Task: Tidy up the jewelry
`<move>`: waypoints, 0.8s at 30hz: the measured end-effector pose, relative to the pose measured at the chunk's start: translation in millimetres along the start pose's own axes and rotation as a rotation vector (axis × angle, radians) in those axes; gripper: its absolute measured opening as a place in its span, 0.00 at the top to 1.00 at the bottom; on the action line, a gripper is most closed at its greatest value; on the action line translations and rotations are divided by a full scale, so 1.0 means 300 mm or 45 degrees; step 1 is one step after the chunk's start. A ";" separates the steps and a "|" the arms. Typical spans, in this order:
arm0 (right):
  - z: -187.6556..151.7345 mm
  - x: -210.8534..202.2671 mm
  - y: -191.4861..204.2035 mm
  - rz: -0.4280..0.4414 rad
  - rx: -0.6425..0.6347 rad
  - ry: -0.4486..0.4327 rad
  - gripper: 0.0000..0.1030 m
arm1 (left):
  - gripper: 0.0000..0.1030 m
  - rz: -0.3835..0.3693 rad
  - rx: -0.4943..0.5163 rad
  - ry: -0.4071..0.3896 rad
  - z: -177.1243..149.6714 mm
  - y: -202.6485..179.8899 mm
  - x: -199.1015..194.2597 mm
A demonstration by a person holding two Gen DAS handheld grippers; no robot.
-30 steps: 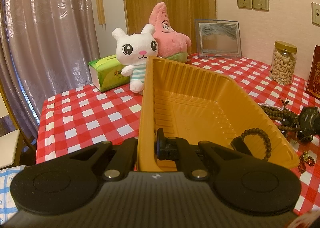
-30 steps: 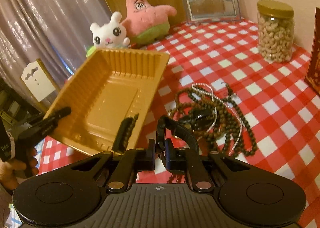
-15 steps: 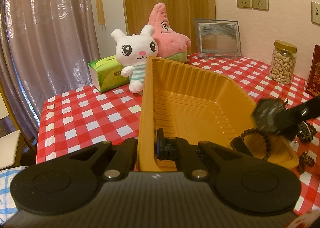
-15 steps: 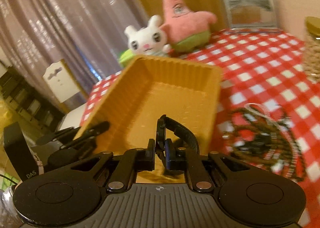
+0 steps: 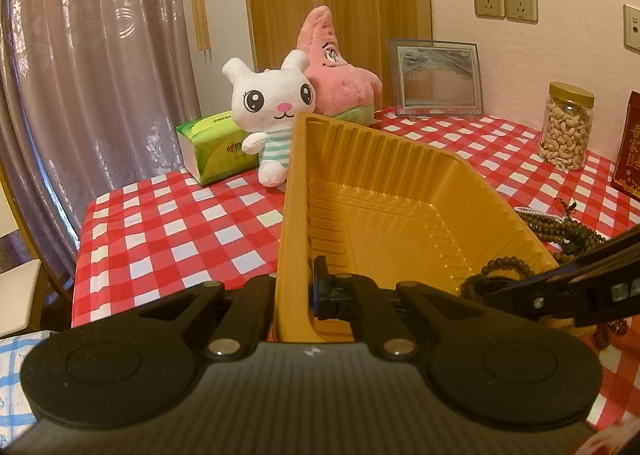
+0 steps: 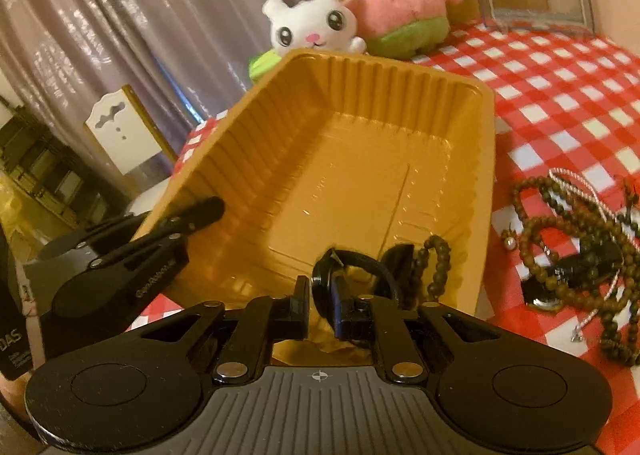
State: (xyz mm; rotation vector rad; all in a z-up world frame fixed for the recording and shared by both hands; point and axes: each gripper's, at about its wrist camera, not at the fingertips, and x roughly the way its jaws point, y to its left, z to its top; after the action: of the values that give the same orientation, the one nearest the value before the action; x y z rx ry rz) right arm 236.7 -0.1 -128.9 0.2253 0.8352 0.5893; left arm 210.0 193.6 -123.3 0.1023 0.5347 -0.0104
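Jewelry tray [image 5: 384, 191] is clamped by left tool [image 5: 298, 291]; right tool [image 6: 322, 299], opening, frees a black bracelet [image 6: 360, 267].

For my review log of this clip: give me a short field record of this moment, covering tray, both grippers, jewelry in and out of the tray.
tray: yellow tray, tilted, raised off the checked tablecloth
left gripper: shut on the tray wall
right gripper: over the tray's near end, fingers opening, black band between them
already in tray: brown bead bracelet
outside tray: pile of bead strands on the cloth
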 end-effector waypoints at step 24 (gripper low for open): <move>-0.180 -0.234 -0.200 -0.374 -0.009 0.038 0.62 | 0.98 0.008 -0.003 0.004 0.000 -0.006 -0.003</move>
State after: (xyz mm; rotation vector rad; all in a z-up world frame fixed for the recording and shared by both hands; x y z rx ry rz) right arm 183.3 -91.6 -144.9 0.0849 0.8761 0.3210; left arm 209.2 191.7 -122.9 0.1020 0.5372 -0.0035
